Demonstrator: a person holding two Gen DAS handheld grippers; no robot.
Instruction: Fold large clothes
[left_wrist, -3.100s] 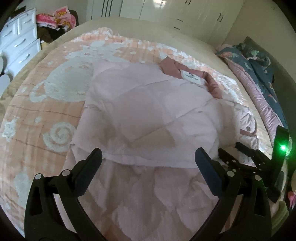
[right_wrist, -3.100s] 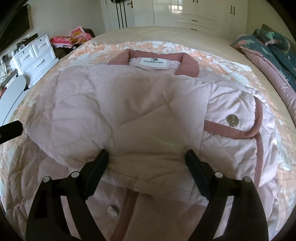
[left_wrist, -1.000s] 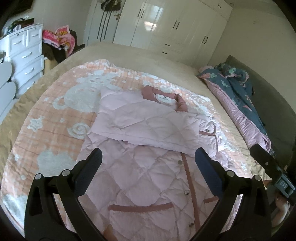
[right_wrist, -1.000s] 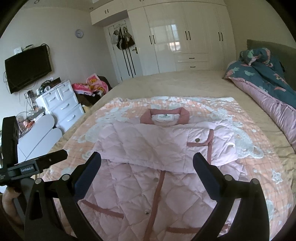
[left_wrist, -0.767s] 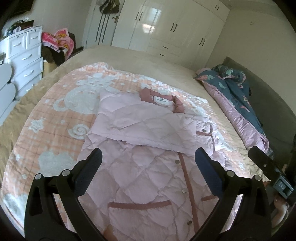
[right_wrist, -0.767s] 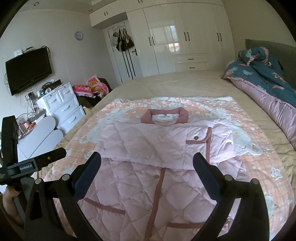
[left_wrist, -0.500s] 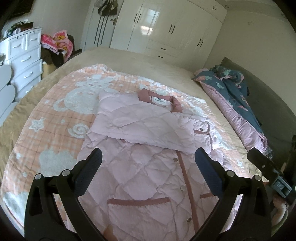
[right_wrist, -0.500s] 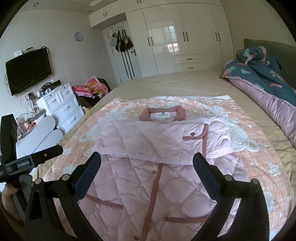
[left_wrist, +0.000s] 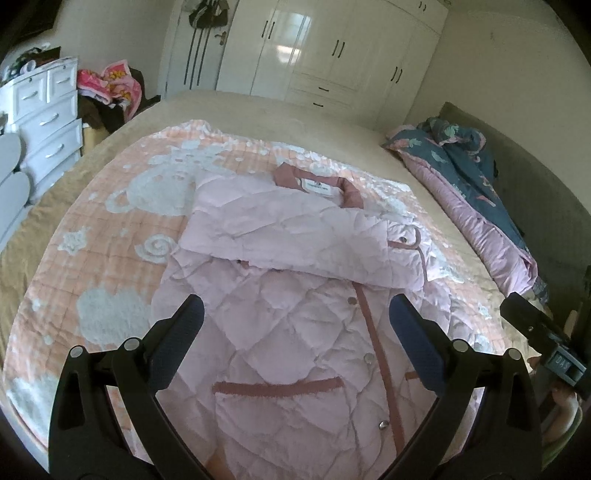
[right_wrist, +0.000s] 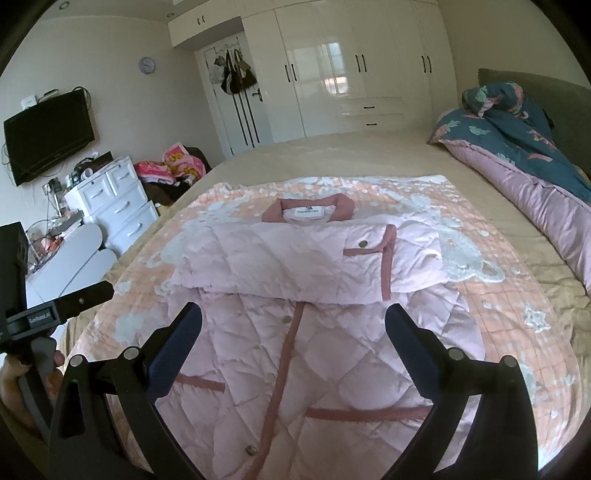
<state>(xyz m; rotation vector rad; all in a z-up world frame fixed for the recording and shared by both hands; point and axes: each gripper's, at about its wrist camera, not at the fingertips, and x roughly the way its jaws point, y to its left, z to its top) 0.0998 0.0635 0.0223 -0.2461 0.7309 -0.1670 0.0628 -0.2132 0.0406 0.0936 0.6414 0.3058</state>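
Hidden and cut-off parts

The coat's (left_wrist: 295, 332) hem is cut off by the lower edge; its upper front is covered by folded sleeves; the collar label's (right_wrist: 309, 213) print cannot be read.

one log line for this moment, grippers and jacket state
left gripper: open, empty | right gripper: open, empty | pink jacket: flat on blanket, sleeves folded across chest
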